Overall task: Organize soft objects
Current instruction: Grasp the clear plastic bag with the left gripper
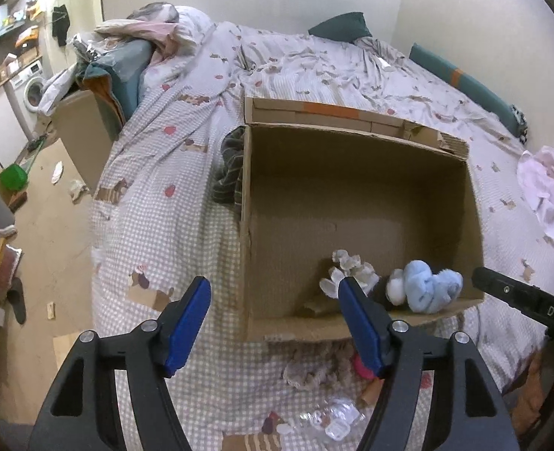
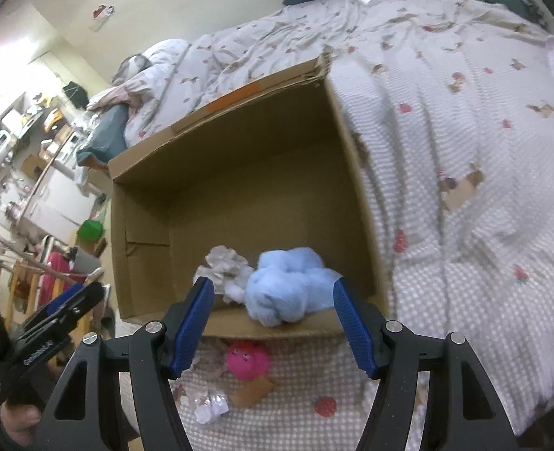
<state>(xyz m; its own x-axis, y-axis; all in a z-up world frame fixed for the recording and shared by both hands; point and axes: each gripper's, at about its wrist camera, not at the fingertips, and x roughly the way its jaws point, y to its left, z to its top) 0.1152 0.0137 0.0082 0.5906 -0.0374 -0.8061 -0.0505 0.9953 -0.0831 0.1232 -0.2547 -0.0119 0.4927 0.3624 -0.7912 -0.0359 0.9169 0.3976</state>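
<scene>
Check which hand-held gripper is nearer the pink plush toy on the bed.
Right. The right hand-held gripper hangs almost directly over the pink plush toy; the left hand-held gripper is off to its left.

Bed under checked cover carries open cardboard box, pink plush toy, crumpled plastic.

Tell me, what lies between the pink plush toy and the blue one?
The near wall of the cardboard box separates pink plush toy outside from blue plush toy inside; right wrist view.
</scene>
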